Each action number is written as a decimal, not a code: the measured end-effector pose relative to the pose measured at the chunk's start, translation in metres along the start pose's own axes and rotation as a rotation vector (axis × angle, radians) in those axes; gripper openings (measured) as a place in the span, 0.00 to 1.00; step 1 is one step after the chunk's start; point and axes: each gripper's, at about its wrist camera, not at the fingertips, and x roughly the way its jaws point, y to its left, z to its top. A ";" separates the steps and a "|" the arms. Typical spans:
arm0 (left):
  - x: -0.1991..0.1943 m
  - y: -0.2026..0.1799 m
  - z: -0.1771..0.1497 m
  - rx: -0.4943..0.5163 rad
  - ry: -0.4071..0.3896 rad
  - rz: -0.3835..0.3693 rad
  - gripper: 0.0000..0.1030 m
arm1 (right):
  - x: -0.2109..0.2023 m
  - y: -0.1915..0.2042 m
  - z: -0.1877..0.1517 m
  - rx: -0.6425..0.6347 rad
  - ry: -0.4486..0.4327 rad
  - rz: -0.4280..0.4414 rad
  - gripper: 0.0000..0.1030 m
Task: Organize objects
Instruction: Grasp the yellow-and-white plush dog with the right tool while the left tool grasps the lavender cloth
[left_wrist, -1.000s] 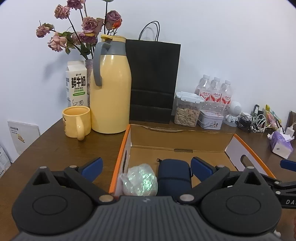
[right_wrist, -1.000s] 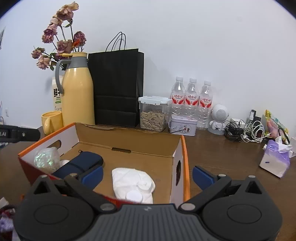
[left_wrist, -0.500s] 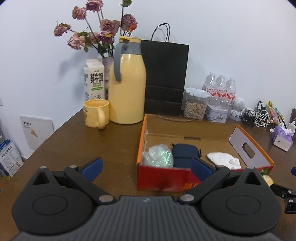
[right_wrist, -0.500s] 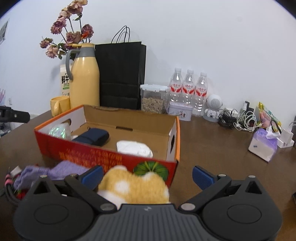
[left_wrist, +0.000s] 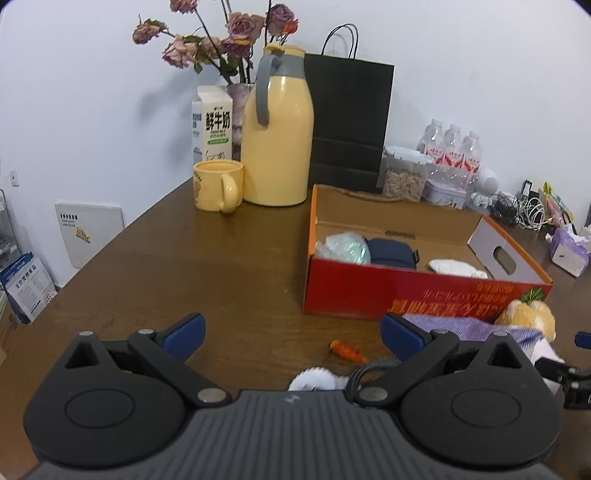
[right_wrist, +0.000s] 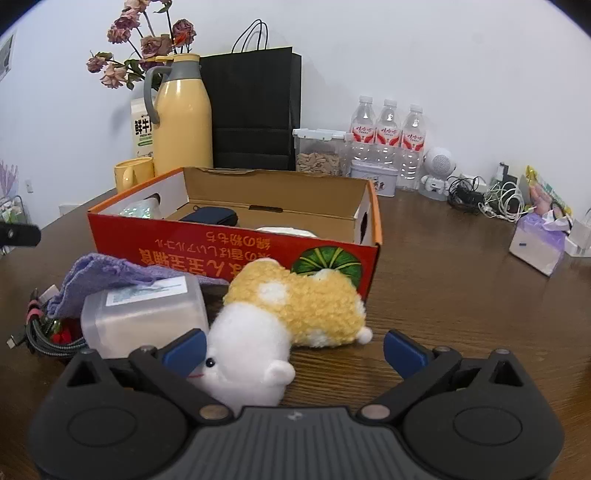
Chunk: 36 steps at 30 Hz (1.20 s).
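An open red cardboard box (left_wrist: 424, 291) (right_wrist: 236, 247) holds a shiny wrapped ball (left_wrist: 345, 245), a navy pouch (left_wrist: 391, 251) and a white cloth (left_wrist: 456, 266). In front of it lie a yellow-and-white plush toy (right_wrist: 291, 314), a purple cloth (right_wrist: 107, 273), a clear plastic container (right_wrist: 144, 310), a coiled cable (right_wrist: 44, 336) and a small orange carrot toy (left_wrist: 345, 349). My left gripper (left_wrist: 291, 334) is open and empty above the table, left of the pile. My right gripper (right_wrist: 293, 350) is open, with the plush's white head between its fingers.
A yellow thermos (left_wrist: 279, 133), yellow mug (left_wrist: 218, 186), milk carton (left_wrist: 212, 123), flowers, black paper bag (left_wrist: 349, 118), seed jar (right_wrist: 317, 153), tin, water bottles (right_wrist: 388, 136), a small white robot figure, cables and a tissue pack (right_wrist: 537, 242) stand along the back and right of the brown table.
Both grippers have pulled back from over the box toward the table's front. The plush, purple cloth, container and carrot have come into view. Both grippers stay open.
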 end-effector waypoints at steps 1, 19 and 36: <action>-0.001 0.002 -0.002 -0.002 0.003 0.002 1.00 | 0.001 0.000 0.000 0.007 0.001 0.006 0.95; -0.009 0.013 -0.014 -0.016 0.030 -0.001 1.00 | 0.016 -0.003 -0.004 0.116 0.042 0.164 0.47; -0.009 -0.026 -0.005 0.007 0.051 -0.117 1.00 | -0.011 -0.011 -0.001 0.100 -0.061 0.137 0.43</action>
